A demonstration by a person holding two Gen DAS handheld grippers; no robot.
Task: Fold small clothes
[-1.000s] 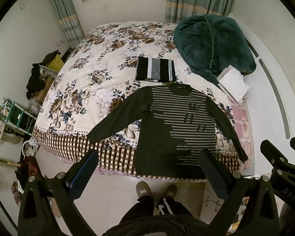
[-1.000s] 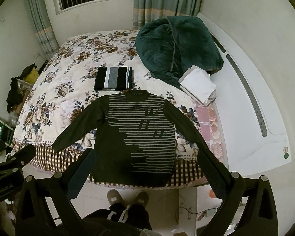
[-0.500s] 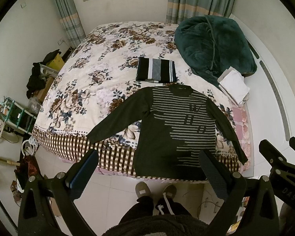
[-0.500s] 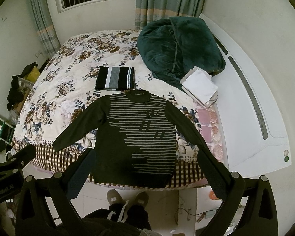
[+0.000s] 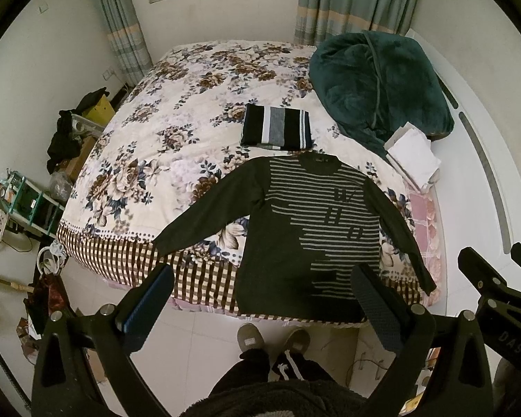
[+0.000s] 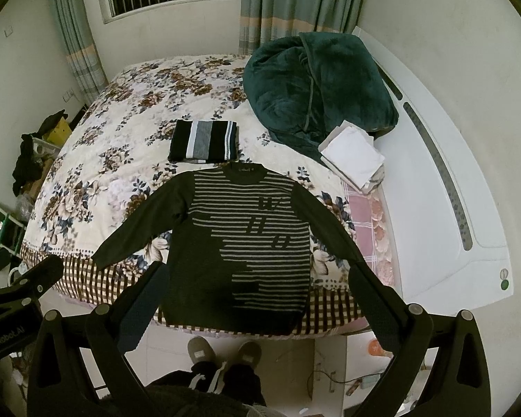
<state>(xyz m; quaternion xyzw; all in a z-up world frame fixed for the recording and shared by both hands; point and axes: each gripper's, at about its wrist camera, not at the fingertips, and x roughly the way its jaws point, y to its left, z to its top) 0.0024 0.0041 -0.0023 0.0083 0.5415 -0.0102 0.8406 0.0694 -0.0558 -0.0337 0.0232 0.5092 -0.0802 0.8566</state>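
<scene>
only the right view shows the white headboard's (image 6: 444, 208) round green mark at 4 o'clock. both grippers, left gripper (image 5: 260, 299) and right gripper (image 6: 257, 295), gape wide, empty, above the sweater (image 5: 309, 236) spread flat on the floral bed (image 5: 177, 139).

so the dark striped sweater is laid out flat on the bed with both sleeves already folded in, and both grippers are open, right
Not quite: the sweater lies flat on the bed, but both sleeves are spread out, as the right wrist view shows. Left gripper and right gripper are open.

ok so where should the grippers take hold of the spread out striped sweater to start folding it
Probably the cuffs: the dark striped sweater lies flat, face up, sleeves angled outward. The left gripper could pinch its side's cuff from the outer edge, the right gripper the other, both jaws being open.
</scene>
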